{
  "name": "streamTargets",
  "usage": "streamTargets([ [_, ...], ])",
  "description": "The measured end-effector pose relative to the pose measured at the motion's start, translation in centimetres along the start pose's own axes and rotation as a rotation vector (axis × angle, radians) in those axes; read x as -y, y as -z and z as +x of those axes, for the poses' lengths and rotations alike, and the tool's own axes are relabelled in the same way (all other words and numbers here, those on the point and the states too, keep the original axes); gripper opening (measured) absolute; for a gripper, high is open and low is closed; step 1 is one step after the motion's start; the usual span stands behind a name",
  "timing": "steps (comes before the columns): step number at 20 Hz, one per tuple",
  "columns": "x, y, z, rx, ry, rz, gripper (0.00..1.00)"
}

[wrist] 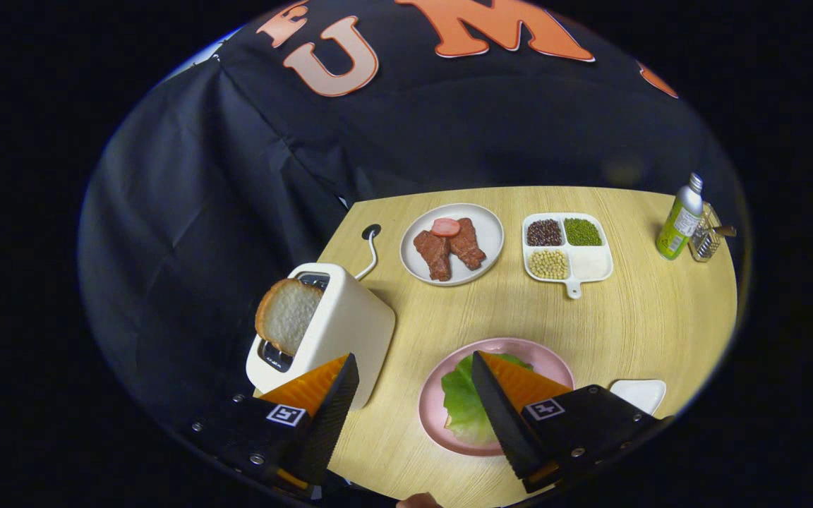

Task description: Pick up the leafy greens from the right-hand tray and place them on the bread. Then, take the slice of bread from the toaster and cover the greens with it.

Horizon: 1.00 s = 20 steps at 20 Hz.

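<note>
My gripper (413, 367) is open above the near part of the wooden table, with nothing between its fingers. A green leaf (464, 402) lies on the pink plate (555, 363), partly hidden behind the right finger; the bread under it is hidden. The white toaster (350, 321) stands just ahead of the left finger, and a slice of bread (286, 314) sticks up out of its slot, tilted toward the booth wall.
A white plate with meat pieces (452, 243) sits beyond the toaster. A divided white tray with beans (567, 247) is beside it. A green bottle (679, 219) and a small glass jar (706, 240) stand at the far corner. A small white tray (638, 394) lies past the pink plate.
</note>
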State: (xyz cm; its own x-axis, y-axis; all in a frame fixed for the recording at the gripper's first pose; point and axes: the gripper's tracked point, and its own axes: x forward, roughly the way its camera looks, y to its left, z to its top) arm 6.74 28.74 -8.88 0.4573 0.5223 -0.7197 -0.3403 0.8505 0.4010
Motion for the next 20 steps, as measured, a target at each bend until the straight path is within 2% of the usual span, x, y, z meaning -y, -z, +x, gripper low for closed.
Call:
streamTargets([
  [3, -3.5, -1.3, -0.3, -0.014, -0.039, -0.028, 0.97],
  [10, -10.2, -3.6, 1.1, -0.051, -0.062, -0.089, 0.97],
  [15, -12.8, -2.9, 3.5, -0.152, -0.065, -0.096, 0.97],
  [20, -14.2, -3.0, 5.2, -0.196, -0.049, -0.111, 0.95],
])
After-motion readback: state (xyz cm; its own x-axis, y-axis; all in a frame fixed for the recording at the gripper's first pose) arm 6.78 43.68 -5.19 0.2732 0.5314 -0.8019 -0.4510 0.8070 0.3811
